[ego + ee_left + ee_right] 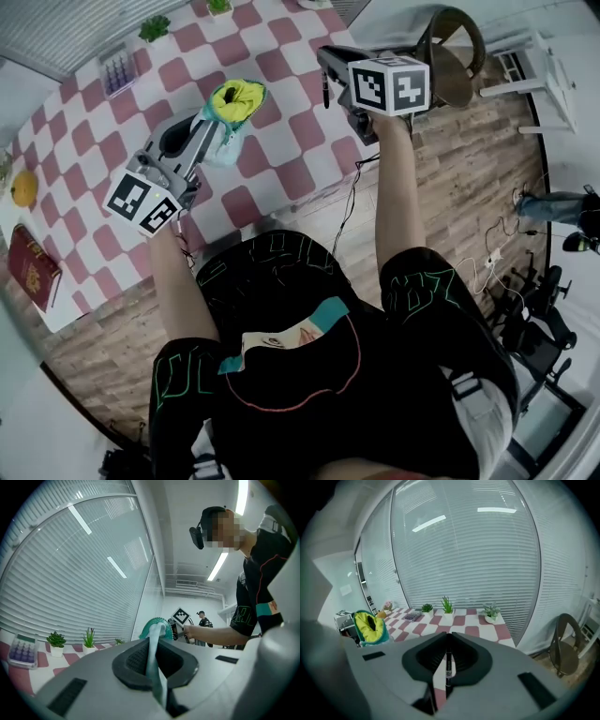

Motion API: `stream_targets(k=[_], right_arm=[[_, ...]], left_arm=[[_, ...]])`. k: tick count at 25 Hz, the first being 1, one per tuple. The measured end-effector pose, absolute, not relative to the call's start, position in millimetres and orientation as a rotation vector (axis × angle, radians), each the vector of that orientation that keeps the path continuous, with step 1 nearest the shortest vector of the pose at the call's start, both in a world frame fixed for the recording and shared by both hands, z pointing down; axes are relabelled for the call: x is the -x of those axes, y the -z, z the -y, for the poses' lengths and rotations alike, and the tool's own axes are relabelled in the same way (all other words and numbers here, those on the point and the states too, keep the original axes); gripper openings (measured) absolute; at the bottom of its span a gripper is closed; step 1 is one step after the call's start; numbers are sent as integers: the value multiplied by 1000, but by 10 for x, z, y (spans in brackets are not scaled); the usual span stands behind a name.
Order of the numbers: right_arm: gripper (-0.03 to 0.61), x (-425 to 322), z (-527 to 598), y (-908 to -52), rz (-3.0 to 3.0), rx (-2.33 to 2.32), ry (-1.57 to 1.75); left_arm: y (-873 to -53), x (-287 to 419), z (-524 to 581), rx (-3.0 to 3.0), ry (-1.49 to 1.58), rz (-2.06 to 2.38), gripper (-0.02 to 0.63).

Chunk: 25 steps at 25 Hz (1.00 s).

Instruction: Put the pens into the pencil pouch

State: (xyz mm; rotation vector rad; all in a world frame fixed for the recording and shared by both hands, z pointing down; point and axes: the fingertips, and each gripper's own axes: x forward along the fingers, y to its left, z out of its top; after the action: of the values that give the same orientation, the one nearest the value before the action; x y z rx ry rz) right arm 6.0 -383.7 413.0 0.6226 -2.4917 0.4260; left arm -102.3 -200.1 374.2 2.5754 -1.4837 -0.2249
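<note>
Two grips: right gripper (449, 639) jaws pinch a pen (448, 666); left gripper (155, 645) jaws clamp the pencil pouch (157, 626).

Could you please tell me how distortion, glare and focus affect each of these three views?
Head view: fisheye curves the checkered table and floorboards. Left gripper view: light streaks reflect across the blinds; the close pencil pouch looks soft. Right gripper view: dark rounded corners, pen sharp.

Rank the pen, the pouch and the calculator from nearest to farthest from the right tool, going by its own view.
1. pen: gripped between the right tool's jaws.
2. pouch: at left, its mouth open.
3. calculator: far back, left of centre.
</note>
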Motion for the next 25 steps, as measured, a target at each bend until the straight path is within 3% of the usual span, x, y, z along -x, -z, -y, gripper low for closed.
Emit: stream_targets(k=[25], right_arm=[[37,914,3009,-2575,3079,-532,-429]], left_arm=[[-3302,1638,1592,-2527,303,1734,0]])
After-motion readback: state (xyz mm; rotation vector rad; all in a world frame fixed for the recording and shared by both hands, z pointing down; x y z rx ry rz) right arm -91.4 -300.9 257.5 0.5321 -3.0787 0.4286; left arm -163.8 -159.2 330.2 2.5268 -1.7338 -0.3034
